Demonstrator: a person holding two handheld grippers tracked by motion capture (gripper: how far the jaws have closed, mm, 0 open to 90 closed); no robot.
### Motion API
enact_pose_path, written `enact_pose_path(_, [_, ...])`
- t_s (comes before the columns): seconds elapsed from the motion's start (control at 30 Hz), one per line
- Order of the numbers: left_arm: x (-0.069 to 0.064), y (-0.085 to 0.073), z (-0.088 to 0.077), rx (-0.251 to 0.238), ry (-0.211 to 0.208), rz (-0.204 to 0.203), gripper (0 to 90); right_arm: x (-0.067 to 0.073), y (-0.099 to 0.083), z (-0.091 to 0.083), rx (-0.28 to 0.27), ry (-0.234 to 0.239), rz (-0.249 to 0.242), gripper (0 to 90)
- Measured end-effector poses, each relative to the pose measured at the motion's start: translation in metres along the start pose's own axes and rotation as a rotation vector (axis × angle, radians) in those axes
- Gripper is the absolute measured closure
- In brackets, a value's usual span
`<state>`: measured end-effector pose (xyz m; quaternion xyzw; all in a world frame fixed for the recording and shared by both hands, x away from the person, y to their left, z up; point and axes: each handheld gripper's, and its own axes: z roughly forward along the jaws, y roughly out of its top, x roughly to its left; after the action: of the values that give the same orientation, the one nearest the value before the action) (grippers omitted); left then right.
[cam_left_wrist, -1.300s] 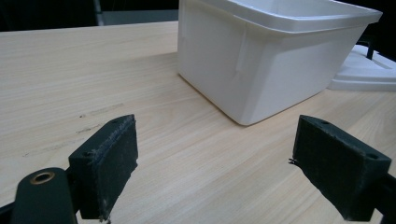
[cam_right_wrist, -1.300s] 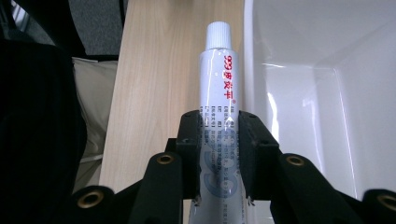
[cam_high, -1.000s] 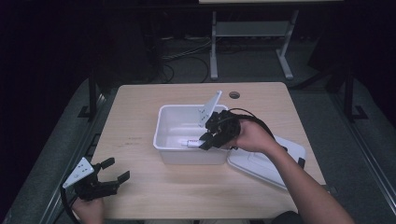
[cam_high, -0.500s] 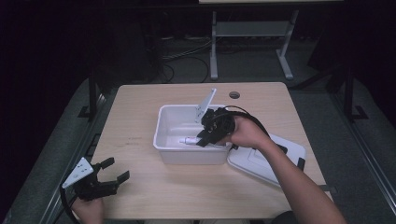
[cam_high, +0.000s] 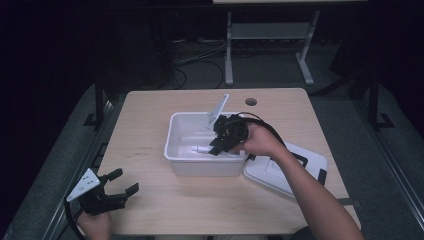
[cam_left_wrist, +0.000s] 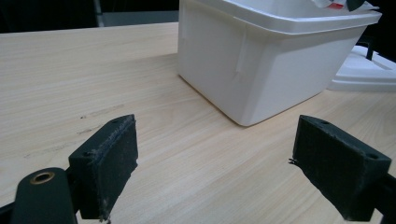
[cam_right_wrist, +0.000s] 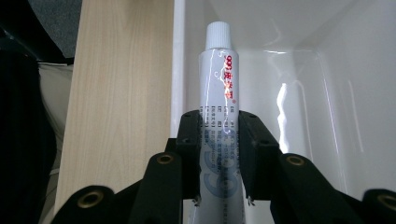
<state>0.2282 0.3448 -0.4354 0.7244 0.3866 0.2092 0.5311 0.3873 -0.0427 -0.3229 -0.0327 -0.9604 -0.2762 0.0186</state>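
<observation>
Table: pale wood table, dark room.
Right gripper: clamped on tube inside white bin.
Left gripper: jaws apart, idle.
Next: likely lower, then release.

- The right gripper rises from the bottom of the frame, its two black jaws pressed against the sides of a white tube.
- The tube runs straight up the middle of the frame, its ribbed white cap at the top end, near the upper centre.
- Red characters and small dark print run along the tube's body; a large pale blue figure shows between the jaws.
- Behind the tube lies the glossy inside of a white plastic bin, taking up the right half and upper centre.
- The bin's rim runs vertically just left of the tube.
- A light wooden table shows as a strip in the left part of the frame.
- The far left edge is dark.
</observation>
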Motion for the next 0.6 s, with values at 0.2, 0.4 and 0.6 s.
enact_pose_path(0.2, [-0.0003, 0.0001, 0.0003, 0.0, 0.0, -0.001, 13.2, -0.0044, -0.0016, 0.0018, -0.003, 0.002, 0.012, 71.4])
enact_pose_path(0.4, [0.0, -0.0001, 0.0001, -0.001, 0.0, -0.001, 13.1, -0.0082, -0.0037, 0.0051, 0.009, 0.003, 0.024, 71.3])
enact_pose_path(0.6, [-0.0001, -0.0001, 0.0004, -0.001, 0.0, -0.001, 13.1, -0.011, -0.0042, 0.0105, 0.017, 0.006, 0.031, 71.3])
